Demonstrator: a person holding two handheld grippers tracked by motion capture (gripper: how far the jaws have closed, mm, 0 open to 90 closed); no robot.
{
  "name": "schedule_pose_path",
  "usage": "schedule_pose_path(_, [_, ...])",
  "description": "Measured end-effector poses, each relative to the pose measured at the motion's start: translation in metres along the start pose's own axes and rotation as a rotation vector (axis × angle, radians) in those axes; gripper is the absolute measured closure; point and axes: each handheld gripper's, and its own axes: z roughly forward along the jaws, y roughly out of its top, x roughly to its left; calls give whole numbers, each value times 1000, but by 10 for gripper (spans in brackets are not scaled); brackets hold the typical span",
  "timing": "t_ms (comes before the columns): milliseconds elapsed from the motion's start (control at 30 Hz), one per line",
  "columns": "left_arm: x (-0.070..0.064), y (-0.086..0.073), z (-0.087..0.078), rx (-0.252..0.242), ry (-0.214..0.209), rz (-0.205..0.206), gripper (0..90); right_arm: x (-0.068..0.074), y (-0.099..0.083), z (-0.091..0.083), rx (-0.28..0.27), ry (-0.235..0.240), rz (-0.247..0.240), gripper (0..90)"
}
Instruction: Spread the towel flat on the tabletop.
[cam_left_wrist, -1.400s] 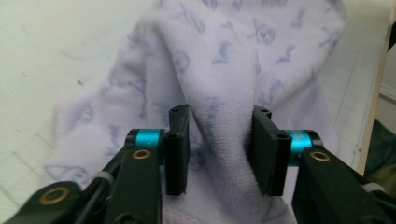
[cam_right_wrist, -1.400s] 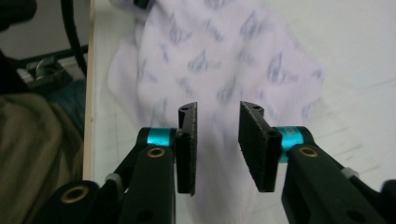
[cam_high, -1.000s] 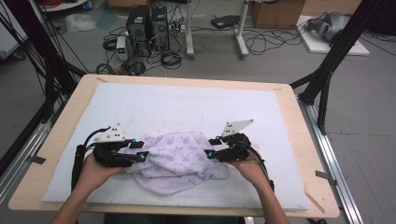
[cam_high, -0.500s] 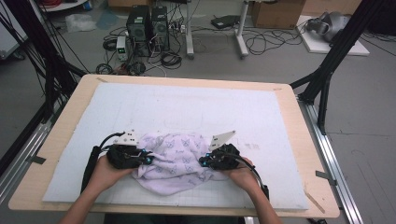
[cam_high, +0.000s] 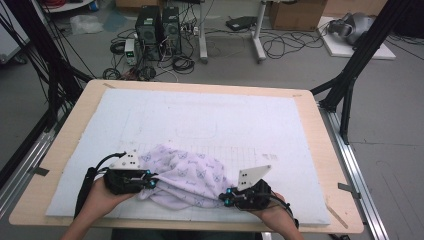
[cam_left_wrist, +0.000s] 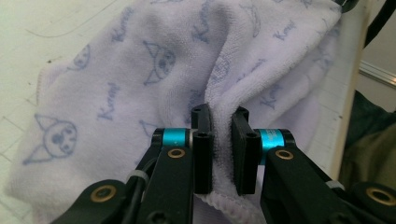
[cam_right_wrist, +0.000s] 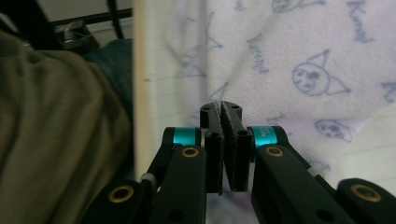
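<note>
Left gripper (cam_high: 150, 181), lower left of the high view: jaws nearly closed, pinching a thick fold of the towel (cam_high: 185, 172) at its left hemmed edge. In the left gripper view the left gripper (cam_left_wrist: 220, 140) has a ridge of terry pile bunched between the black jaws, stitched hem hanging just below them. Grip looks secure.

Towel sits at lower centre of the high view, crumpled in a heap on the pale foam mat (cam_high: 210, 120), near the table's (cam_high: 325, 150) front edge. White-lilac terry cloth with printed cartoon faces and script lettering, plain to read in the left gripper view, towel (cam_left_wrist: 140, 70). Judgement: light, soft, fully limp, not fragile, not slippery; the pile gives good friction. It will sag and drape between the two grips, so folds won't hold shape unless it is pulled taut. Best holds are hem or corners, where the cloth is doubled and stiffer; a mid-cloth pinch grabs extra layers.

Right gripper (cam_high: 226, 196), lower right of centre in the high view: at the towel's right edge. In the right gripper view the right gripper (cam_right_wrist: 221, 140) has jaws almost together, with a thin layer of towel (cam_right_wrist: 303, 70) edge apparently caught between the tips; a shallower bite than the left, more likely to slip.
</note>
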Motion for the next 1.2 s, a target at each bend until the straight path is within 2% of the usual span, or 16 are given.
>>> schedule_pose_path(67, [-1, 0, -5, -14, -3, 6, 775, 5, 4, -2, 5, 20, -14, 872])
schedule_pose_path(100, [-1, 1, -8, -23, 1, 3, 751, 5, 6, -3, 1, 26, -18, 834])
schedule_pose_path(167, [1, 3, -14, -45, 17, -4, 697, 2, 10, -8, -22, 18, -9, 774])
schedule_pose_path(233, [5, 7, -18, -61, 22, -11, 680, -5, 15, -13, -46, -14, -5, 739])
schedule_pose_path(367, [14, 15, -20, -95, 38, -28, 647, -28, 22, -16, -69, -85, 19, 722])
schedule_pose_path(500, [22, 25, -29, -145, 64, -31, 622, -55, 22, -8, -82, -149, 67, 680])
schedule_pose_path(600, [27, 31, -32, -156, 80, -40, 609, -68, 22, -1, -87, -183, 96, 624])
schedule_pose_path(700, [34, 32, -23, -121, 93, -53, 599, -77, 21, 4, -94, -185, 126, 560])
schedule_pose_path(833, [41, 25, 4, -56, 94, -72, 591, -87, 14, 20, -14, -160, 169, 549])
schedule_pose_path(900, [44, 20, 18, -26, 86, -89, 591, -88, 10, 28, 25, -142, 182, 558])
schedule_pose_path(967, [46, 13, 31, 9, 79, -108, 591, -86, 8, 35, 72, -138, 172, 583])
schedule_pose_path(1033, [47, 7, 43, 60, 70, -119, 612, -83, 9, 37, 86, -158, 152, 636])
schedule_pose_path(1167, [44, 2, 48, 63, 80, -109, 736, -79, 9, 37, 83, -159, 130, 802])
schedule_pose_path(1200, [44, 3, 47, 67, 83, -103, 773, -77, 7, 37, 71, -154, 124, 812])
